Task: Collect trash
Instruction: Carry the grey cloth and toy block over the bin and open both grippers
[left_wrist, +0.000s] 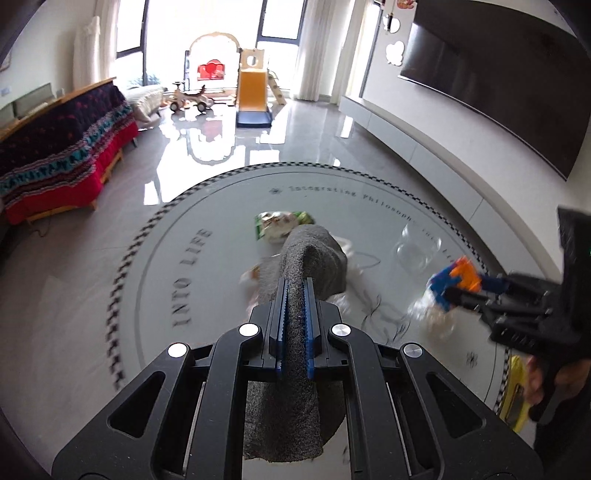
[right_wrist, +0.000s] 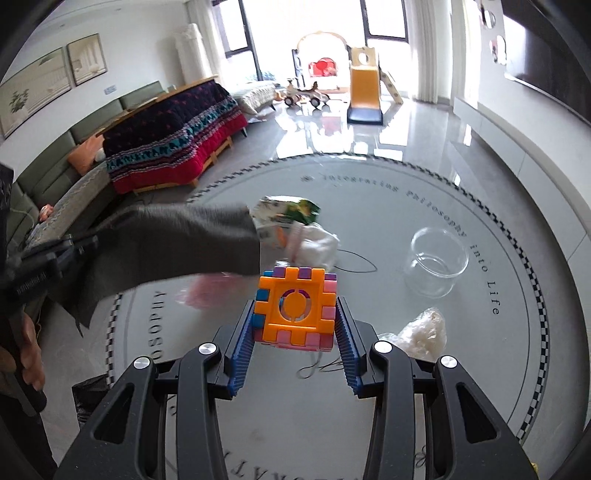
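Left gripper (left_wrist: 295, 291) clamped tight on fuzzy grey cloth (left_wrist: 314, 254); right gripper (right_wrist: 295, 328) half-open, pinching knobbly orange-pink plastic block cube (right_wrist: 295, 308) above glossy round table (right_wrist: 424, 387).

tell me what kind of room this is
Most likely a family living room. A sofa with a patterned blanket lines one wall, a wall-mounted TV faces it, and a children's toy slide stands by the tall windows beyond the round table.

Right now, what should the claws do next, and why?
Probably carry both loads off the round table toward a bin, though none shows. The left claw is clamped on the grey cloth, and the right claw grips the toy block cube.
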